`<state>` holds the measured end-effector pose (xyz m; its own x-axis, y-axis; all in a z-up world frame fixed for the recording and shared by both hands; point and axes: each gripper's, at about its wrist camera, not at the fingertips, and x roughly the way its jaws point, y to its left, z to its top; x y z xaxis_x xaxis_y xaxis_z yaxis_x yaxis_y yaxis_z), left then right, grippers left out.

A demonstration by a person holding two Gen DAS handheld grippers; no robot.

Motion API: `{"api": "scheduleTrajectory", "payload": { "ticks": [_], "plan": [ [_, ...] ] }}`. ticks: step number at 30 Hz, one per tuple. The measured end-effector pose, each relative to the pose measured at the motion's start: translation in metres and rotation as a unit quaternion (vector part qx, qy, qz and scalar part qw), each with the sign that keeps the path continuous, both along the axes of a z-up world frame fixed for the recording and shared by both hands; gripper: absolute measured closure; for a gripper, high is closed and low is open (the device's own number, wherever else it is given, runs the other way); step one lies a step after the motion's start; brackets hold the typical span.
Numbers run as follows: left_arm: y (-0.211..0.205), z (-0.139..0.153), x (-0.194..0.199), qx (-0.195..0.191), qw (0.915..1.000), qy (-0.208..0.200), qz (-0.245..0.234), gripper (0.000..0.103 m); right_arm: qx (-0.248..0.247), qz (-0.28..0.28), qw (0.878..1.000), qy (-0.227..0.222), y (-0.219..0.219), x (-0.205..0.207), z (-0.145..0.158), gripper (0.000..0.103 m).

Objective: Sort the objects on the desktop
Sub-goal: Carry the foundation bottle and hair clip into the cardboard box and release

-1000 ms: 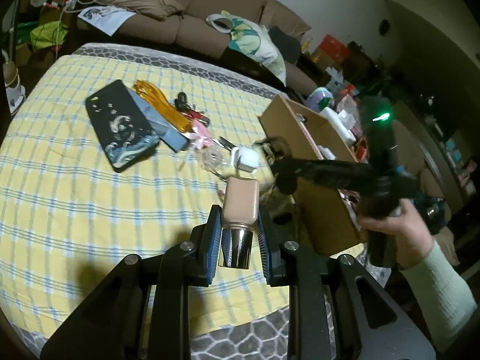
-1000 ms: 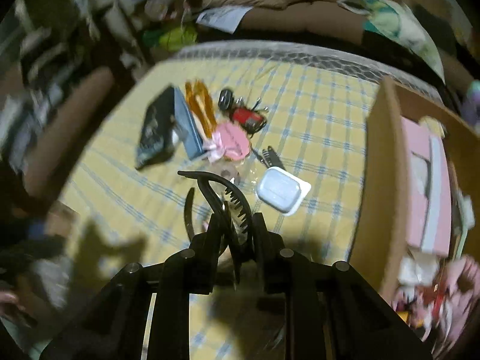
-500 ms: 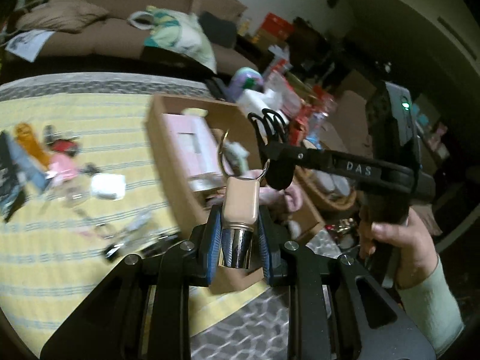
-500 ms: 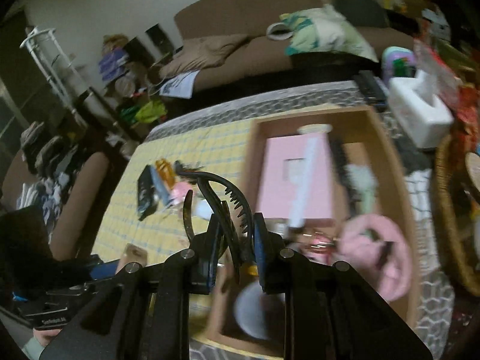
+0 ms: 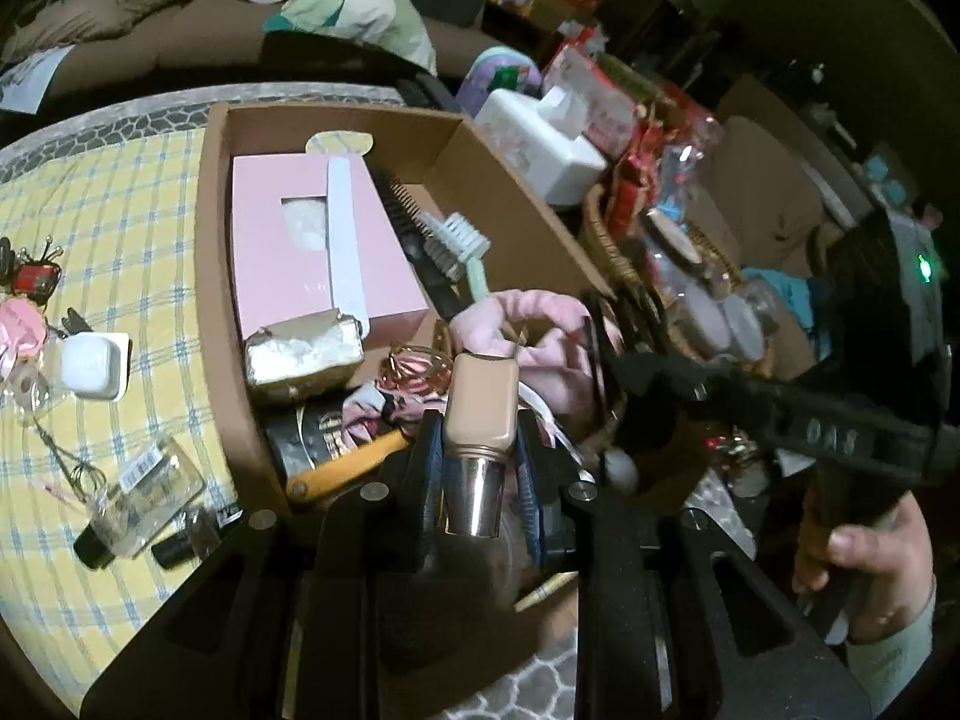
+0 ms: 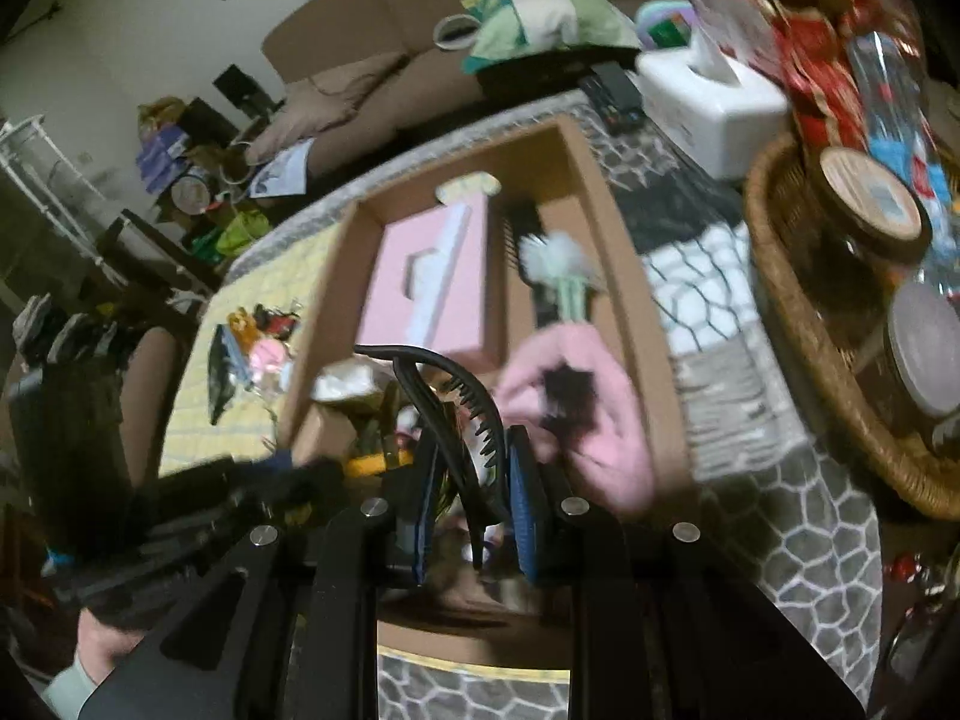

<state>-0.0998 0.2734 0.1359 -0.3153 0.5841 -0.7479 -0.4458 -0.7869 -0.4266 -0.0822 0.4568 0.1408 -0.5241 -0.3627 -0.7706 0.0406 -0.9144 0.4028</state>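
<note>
My left gripper [image 5: 479,438] is shut on a beige foundation bottle [image 5: 482,402] with a chrome cap, held over the near end of the cardboard box [image 5: 211,240]. My right gripper [image 6: 474,468] is shut on a black hair claw clip [image 6: 447,396], also above the box [image 6: 636,312]. In the left wrist view the right gripper's black body [image 5: 780,414] reaches in from the right, held by a hand [image 5: 870,558]. The box holds a pink carton [image 5: 312,252], a mint brush [image 5: 459,246], a pink cloth [image 5: 540,324] and other small items.
On the yellow checked cloth [image 5: 120,228] left of the box lie a white earbud case [image 5: 90,363], a clear bottle [image 5: 144,486], keys and a pink trinket. A white tissue box [image 6: 714,102] and a wicker basket [image 6: 798,324] stand right of the box. A sofa is behind.
Both grippers have swept from over the yellow cloth to above the cardboard box, carrying the foundation bottle and the hair clip. The cloth's loose items have slid to the left of view.
</note>
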Motion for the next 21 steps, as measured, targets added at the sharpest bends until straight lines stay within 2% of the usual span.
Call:
{"api": "scheduleTrajectory", "payload": {
  "ticks": [6,9,10,11,13,14,17,19,21],
  "plan": [
    [0.021,-0.016,-0.015,-0.004,0.9998,-0.021,0.002,0.081,0.002,0.005,1.000,-0.018,0.001,0.003,-0.023,0.081],
    [0.031,-0.023,-0.016,-0.007,0.9995,-0.030,-0.002,0.081,0.024,0.005,1.000,-0.019,-0.004,0.005,-0.025,0.077],
    [0.032,-0.025,-0.015,-0.006,0.9994,-0.033,-0.002,0.078,0.029,0.004,0.999,-0.022,-0.003,0.004,-0.026,0.068],
    [0.033,-0.026,-0.014,-0.003,0.9993,-0.038,-0.002,0.074,0.028,0.005,0.999,-0.026,-0.003,0.004,-0.027,0.064],
    [0.032,-0.025,-0.012,0.000,0.9992,-0.041,0.001,0.053,0.018,0.001,1.000,-0.023,0.001,0.008,-0.023,0.061],
    [0.029,-0.022,-0.011,0.005,0.9992,-0.039,0.003,0.050,0.015,-0.003,1.000,-0.020,0.003,0.009,-0.021,0.060],
    [0.017,-0.007,-0.009,0.016,0.9993,-0.031,0.014,0.045,0.005,-0.018,1.000,0.003,0.009,0.017,-0.005,0.048],
    [0.007,0.005,-0.007,0.026,0.9991,-0.024,0.022,0.032,0.005,-0.017,1.000,0.013,0.008,0.020,0.006,0.042],
    [-0.006,0.019,-0.002,0.028,0.9992,-0.009,0.027,0.026,0.013,-0.014,1.000,0.020,0.003,0.024,0.016,0.039]
  ]
}}
